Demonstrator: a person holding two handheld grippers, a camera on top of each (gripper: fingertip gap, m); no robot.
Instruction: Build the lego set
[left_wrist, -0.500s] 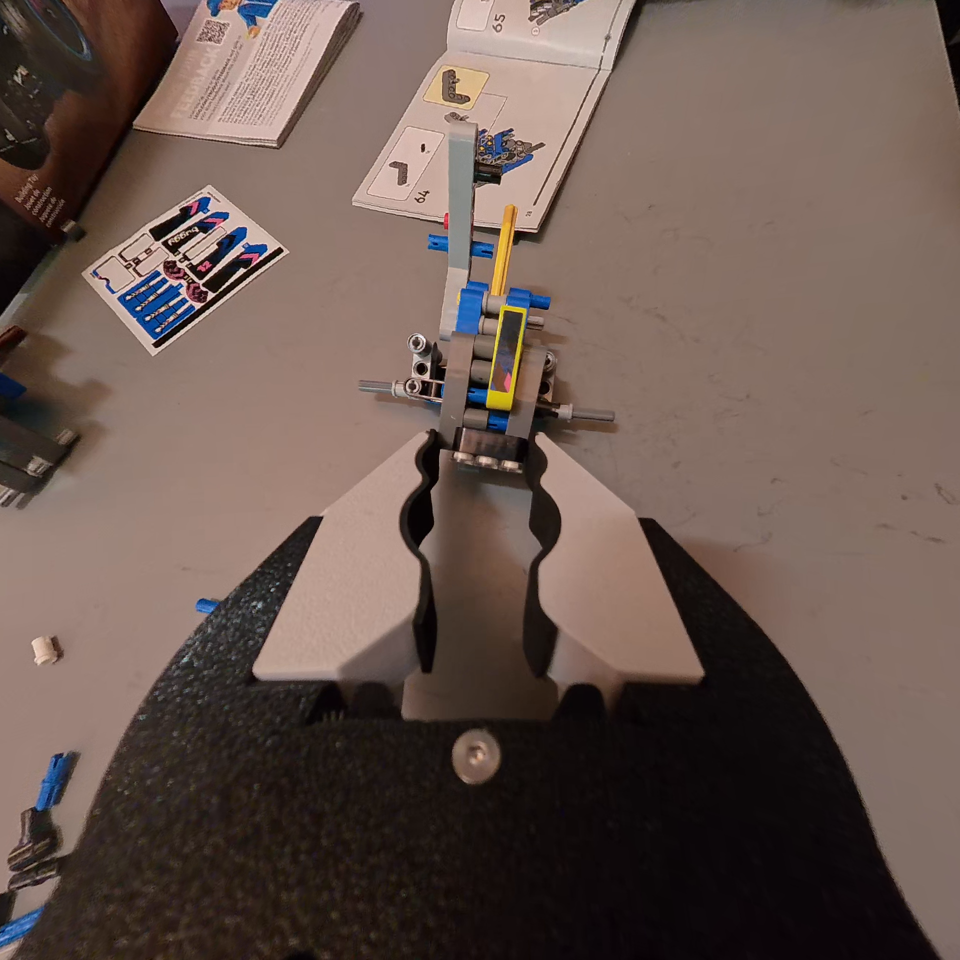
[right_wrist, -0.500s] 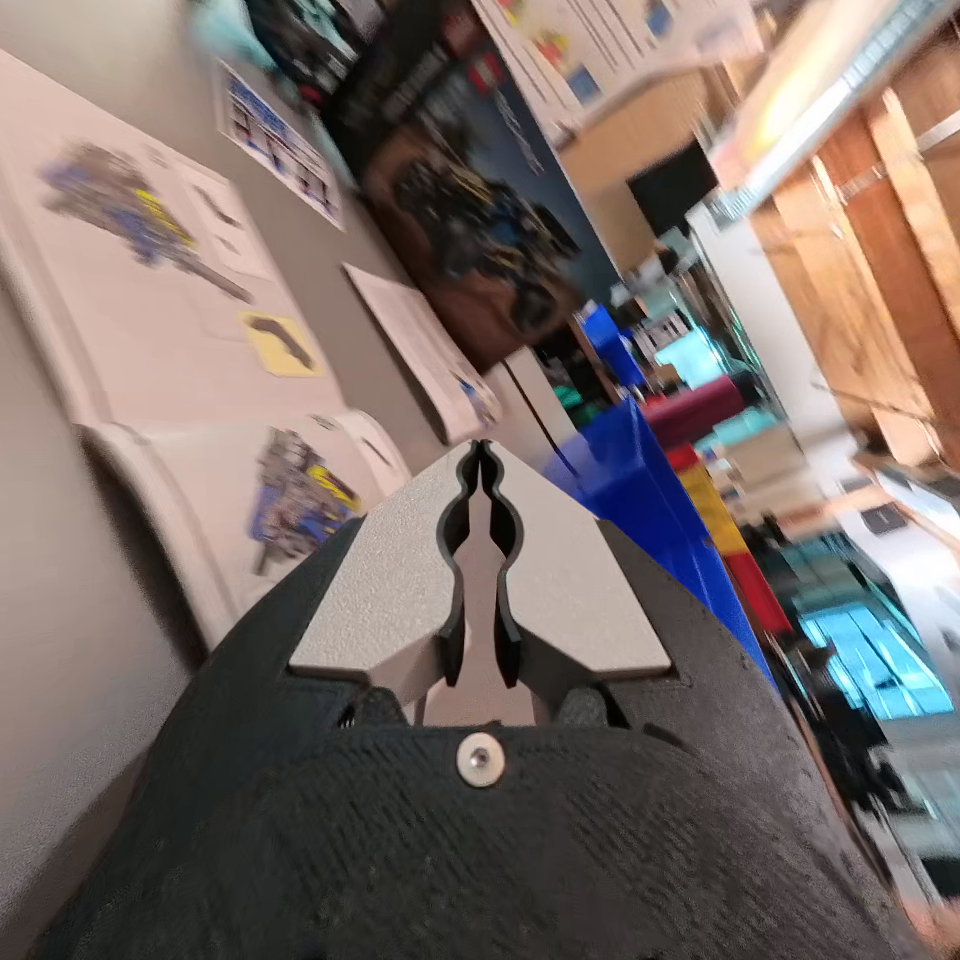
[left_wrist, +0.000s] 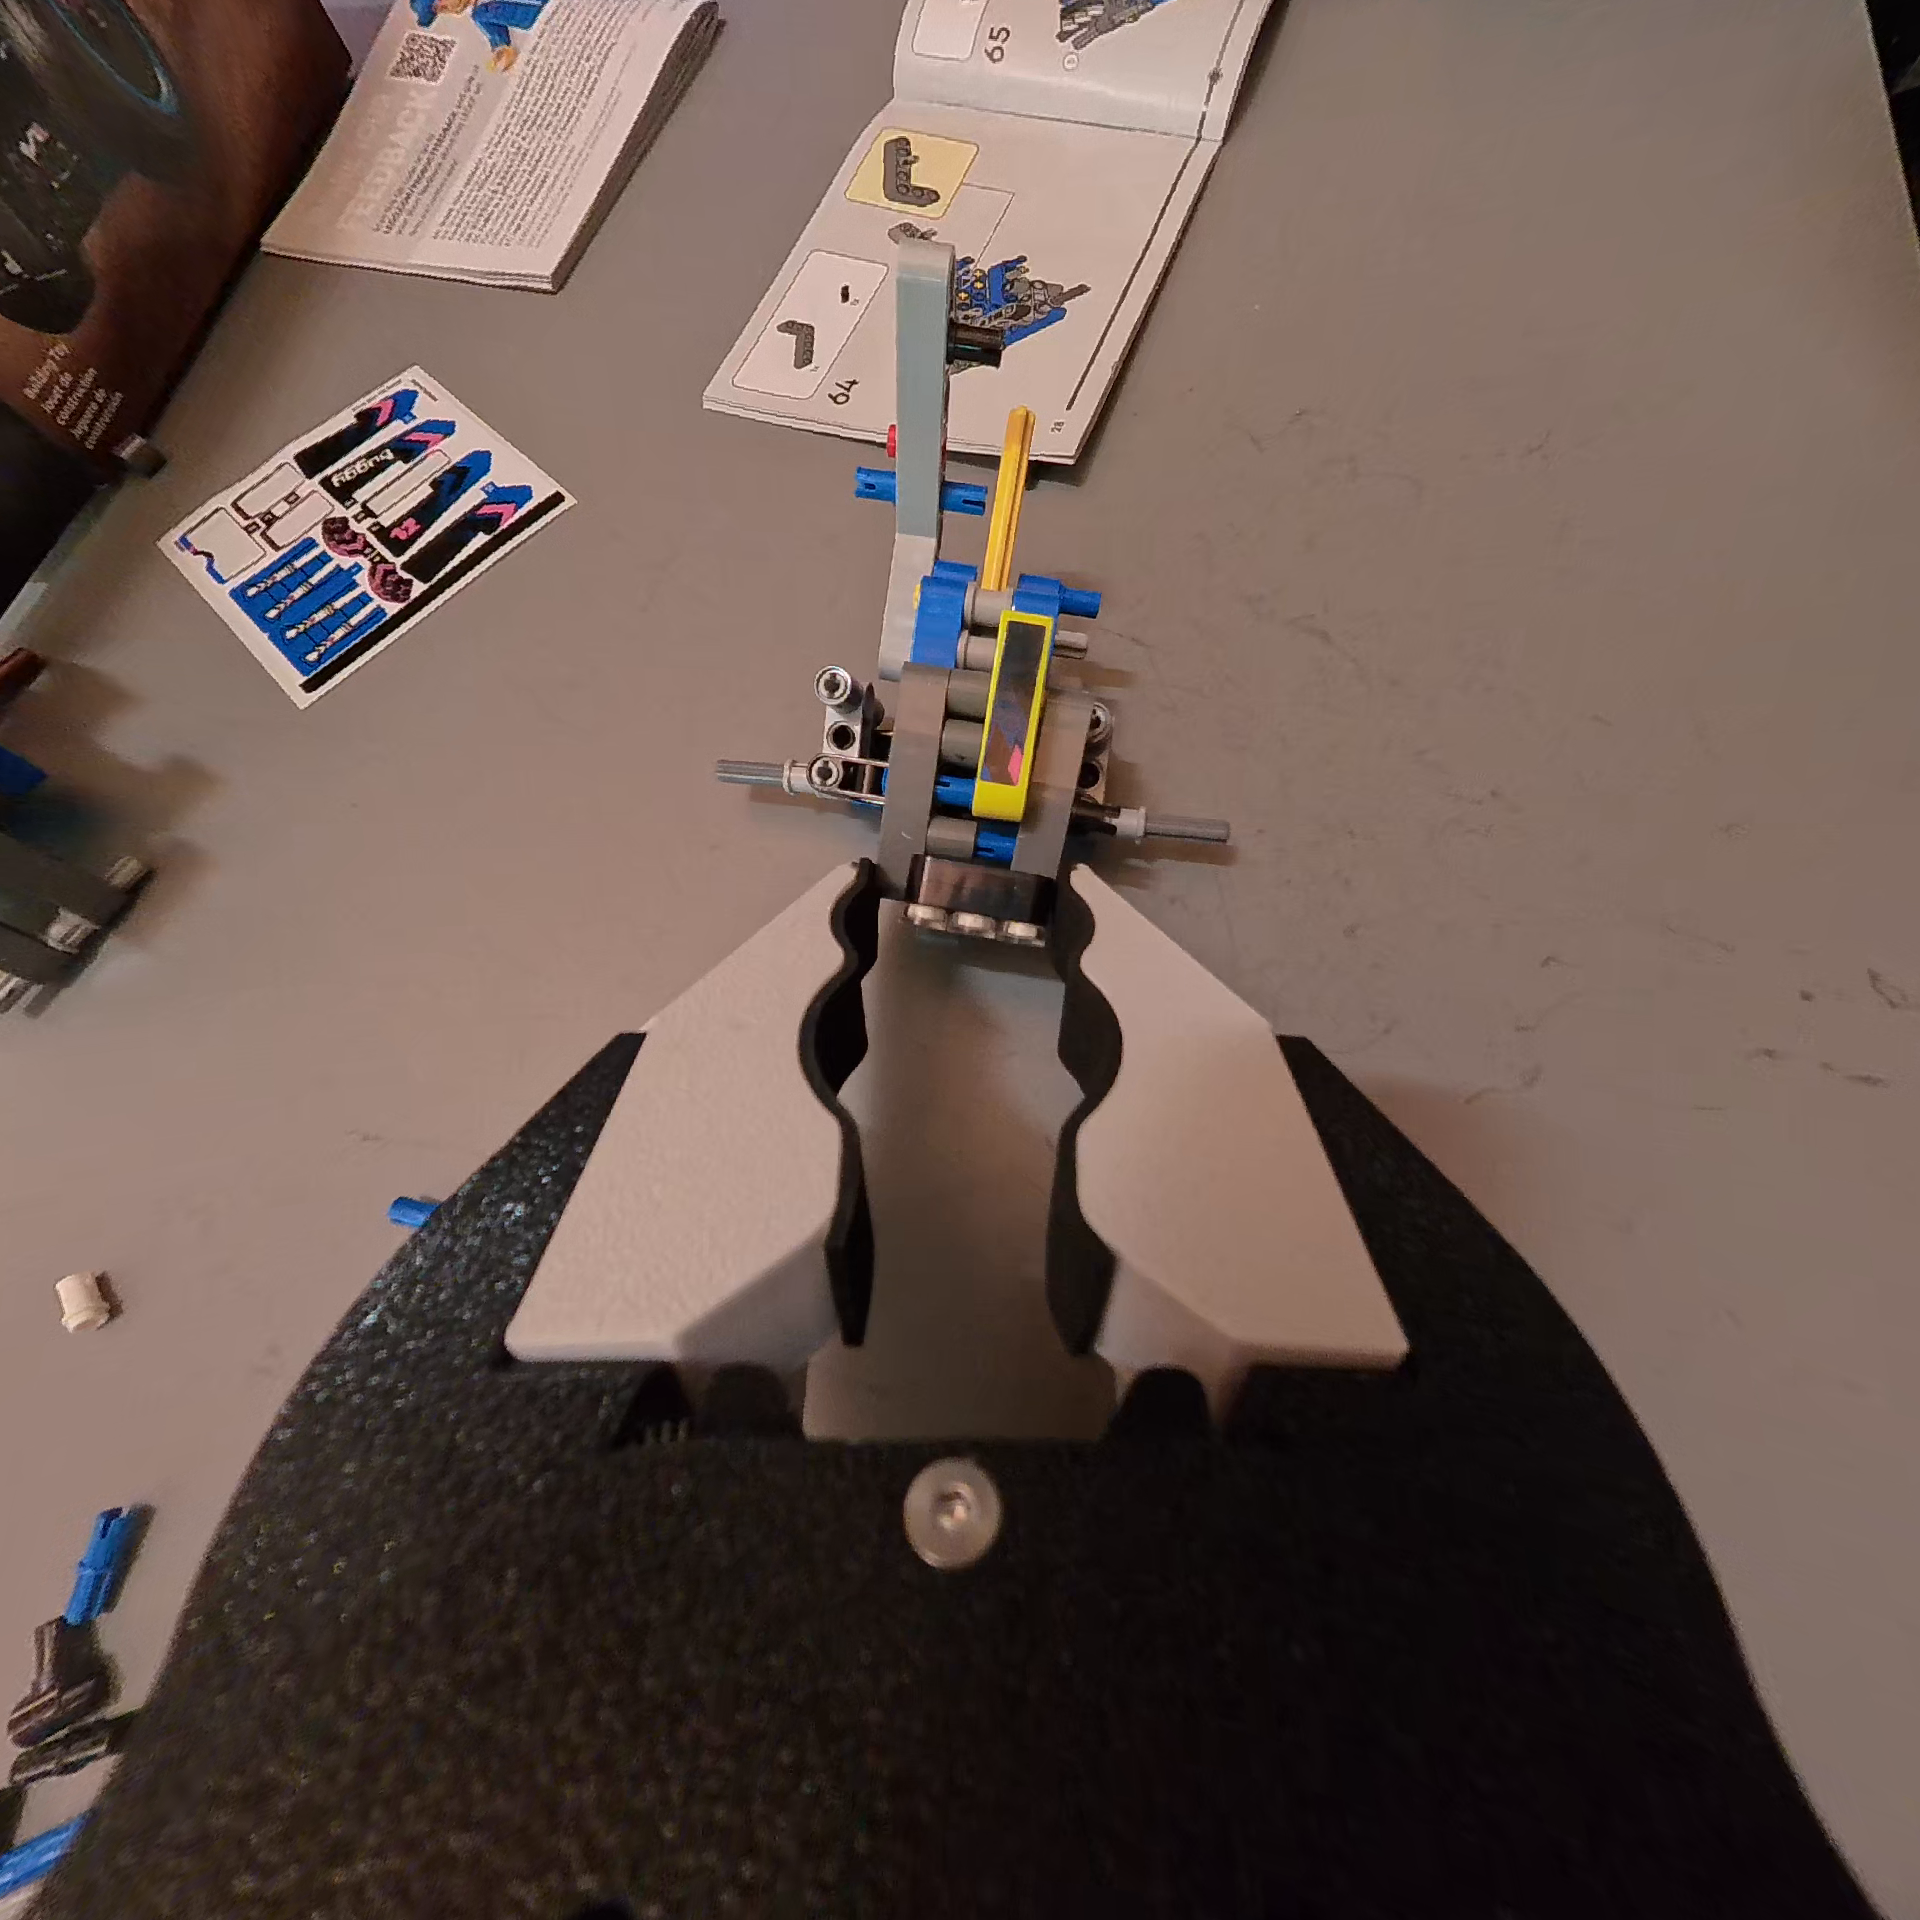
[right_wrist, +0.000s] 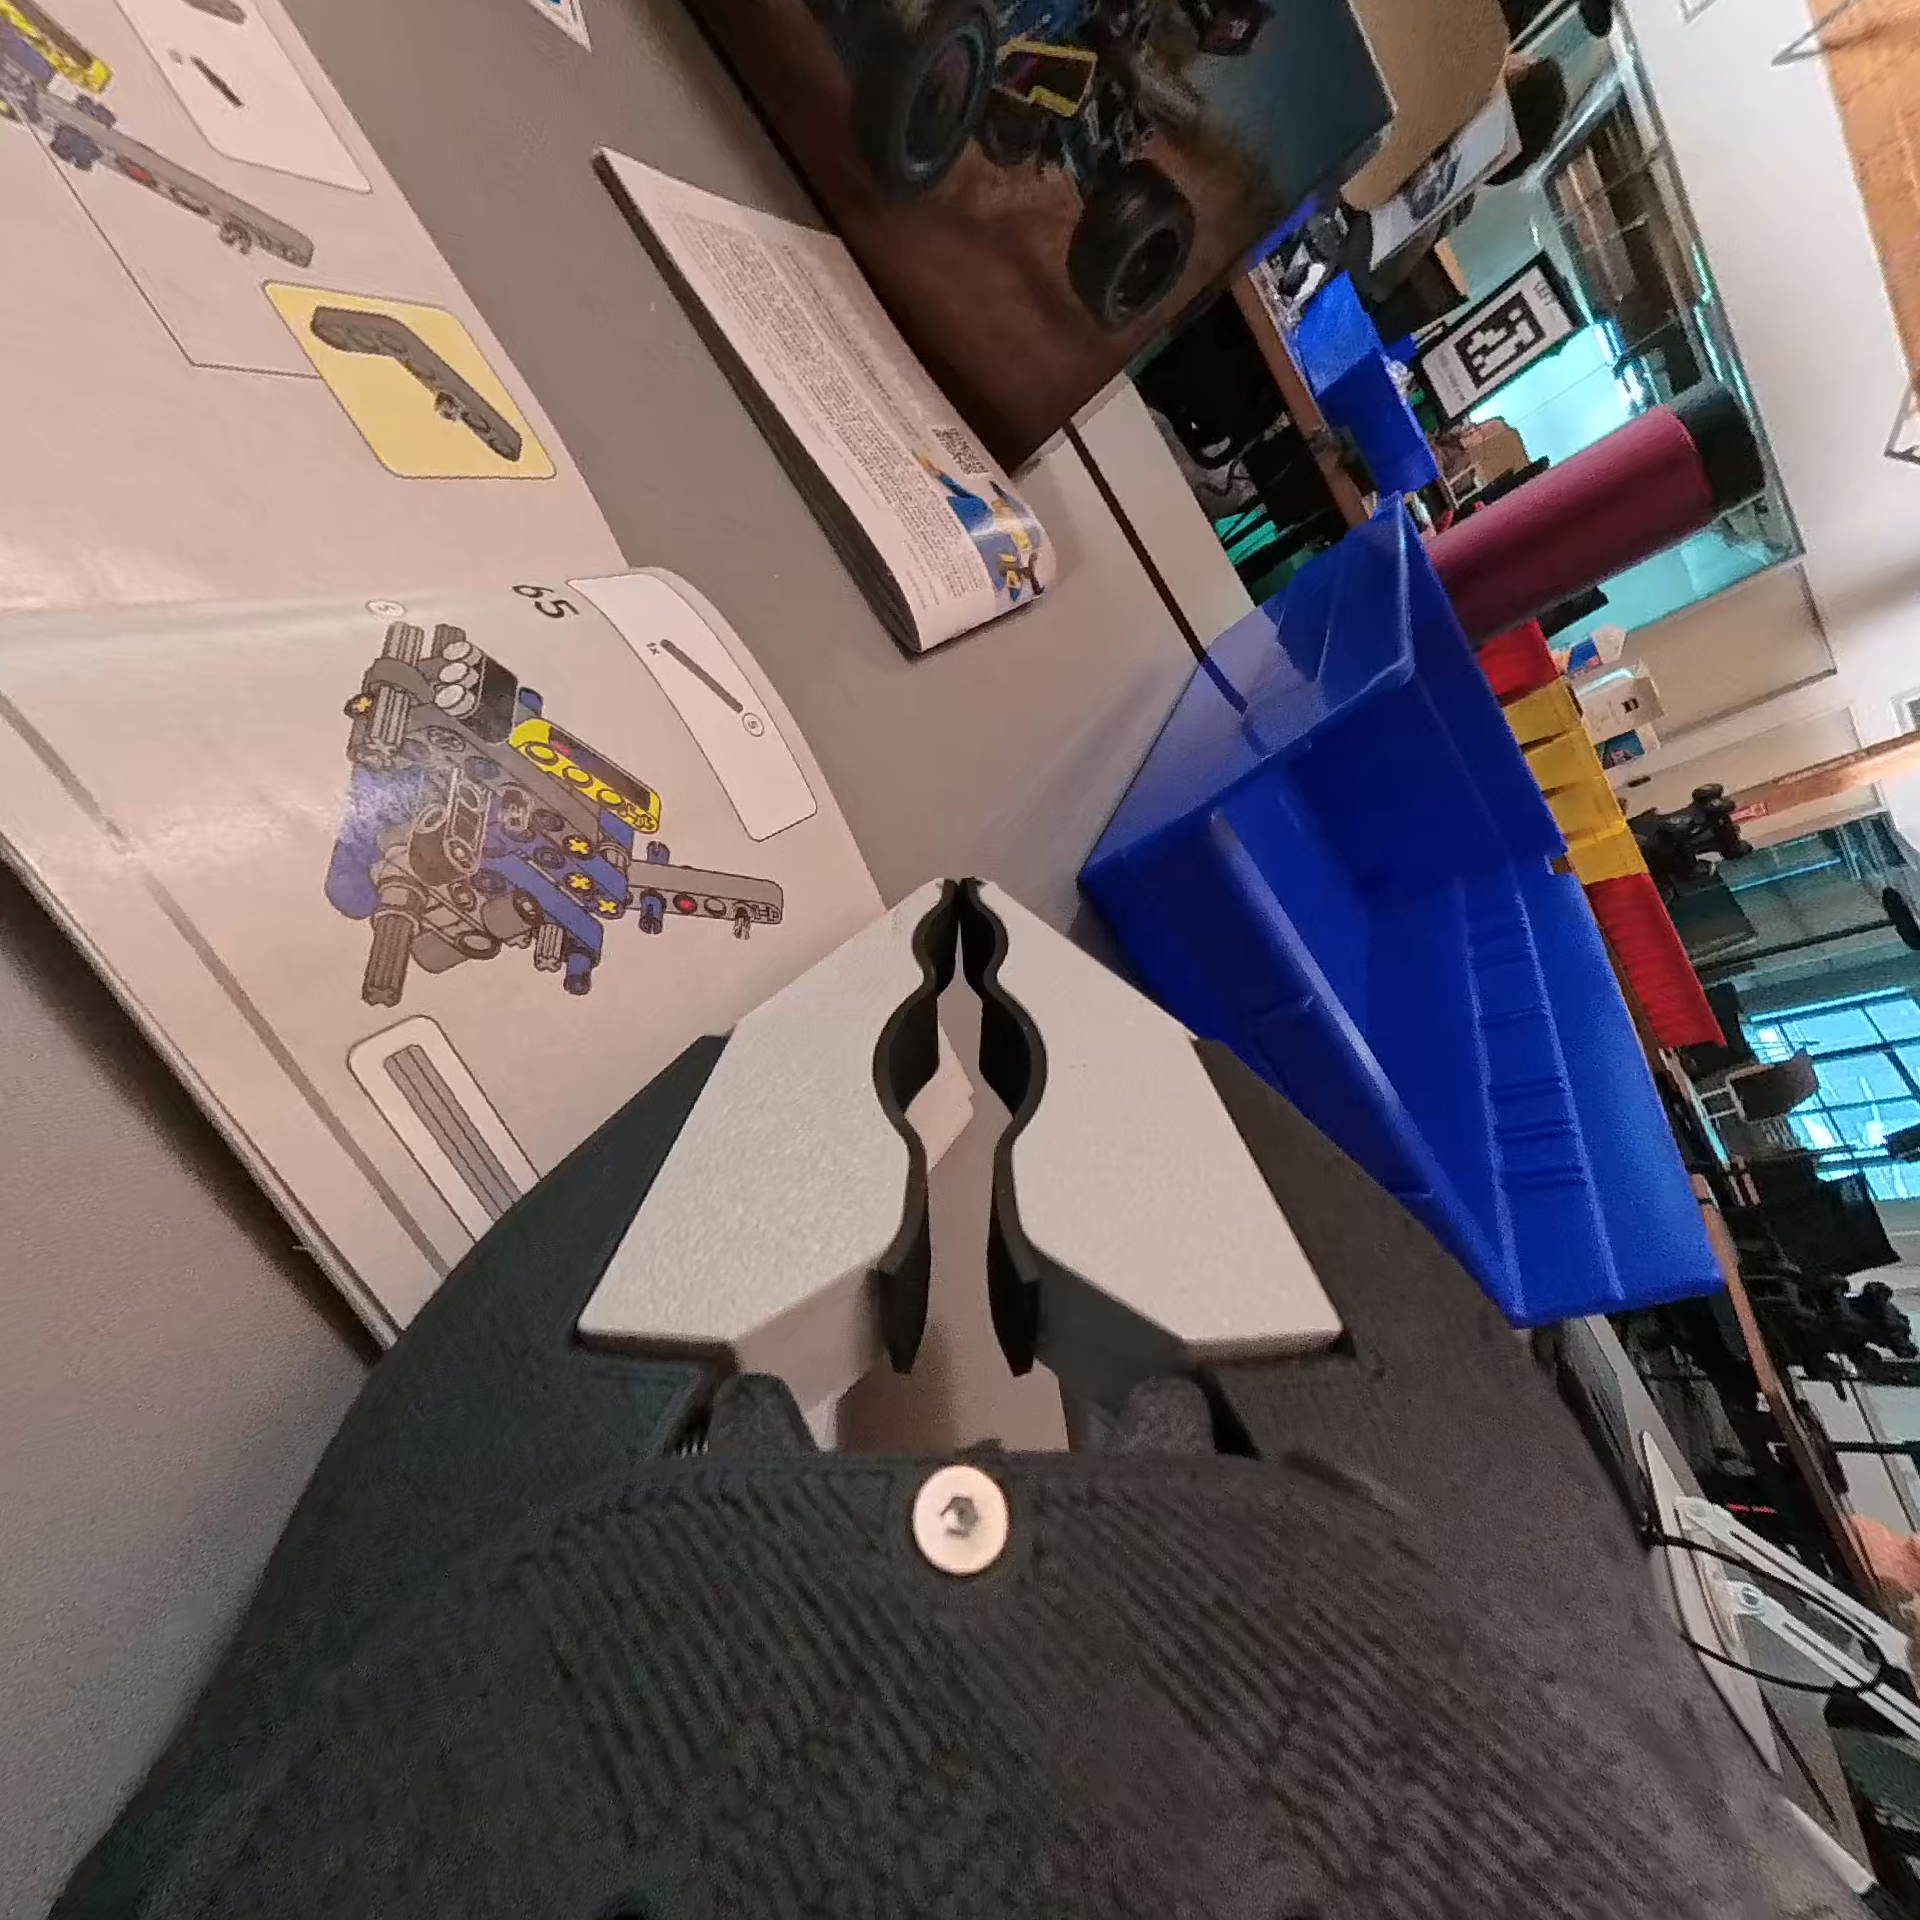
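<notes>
My left gripper (left_wrist: 971, 904) clamps the half-built model (left_wrist: 977, 727) by its dark end block on the surface (left_wrist: 1455, 623), beams and axles already joined, while my right gripper (right_wrist: 958, 894) hangs clenched and bare over the open manual (right_wrist: 312, 779).

The brick model (left_wrist: 977, 748) is glossy plastic, the table (left_wrist: 1455, 623) matt and scuffed, the booklet (right_wrist: 260, 644) smooth paper, the bin (right_wrist: 1403, 935) shiny blue plastic.
</notes>
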